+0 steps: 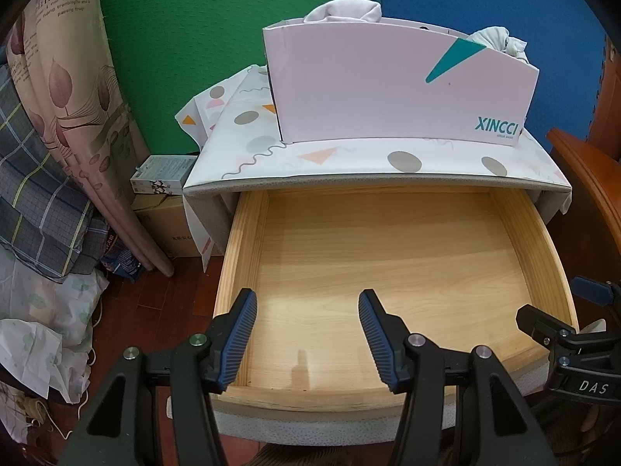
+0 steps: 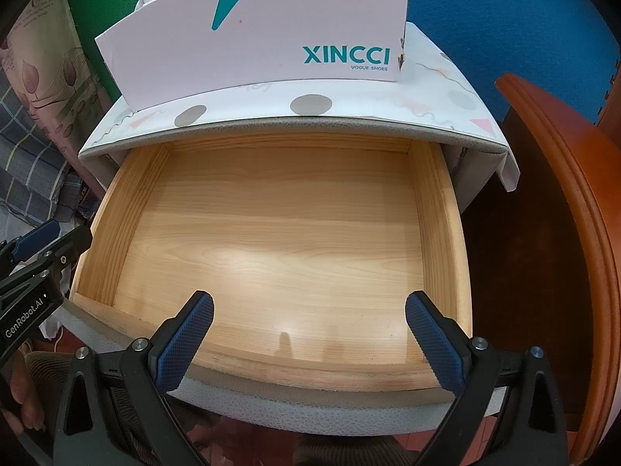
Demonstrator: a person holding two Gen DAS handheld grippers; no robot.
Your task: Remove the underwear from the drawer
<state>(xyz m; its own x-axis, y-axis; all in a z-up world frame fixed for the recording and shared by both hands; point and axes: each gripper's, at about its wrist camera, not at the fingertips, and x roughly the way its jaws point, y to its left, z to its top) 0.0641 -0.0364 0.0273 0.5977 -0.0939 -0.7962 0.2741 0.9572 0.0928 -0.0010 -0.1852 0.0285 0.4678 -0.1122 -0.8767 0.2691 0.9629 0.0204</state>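
Both claws, left (image 1: 307, 334) and right (image 2: 309, 338), hang wide and empty over a bare drawer (image 1: 388, 256), and the underwear (image 1: 343, 9) seems to sit in the box (image 1: 380, 89) above, so you check the corners, then withdraw.

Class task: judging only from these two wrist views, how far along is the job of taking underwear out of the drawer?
Done: the wooden drawer is pulled open with nothing in it; pale garments sit in the XINCCI shoe box on top. In hand: nothing; the left hand-held gripper and right hand-held gripper hang open over the drawer's front. Left: apparently nothing, unless the garments must go elsewhere.
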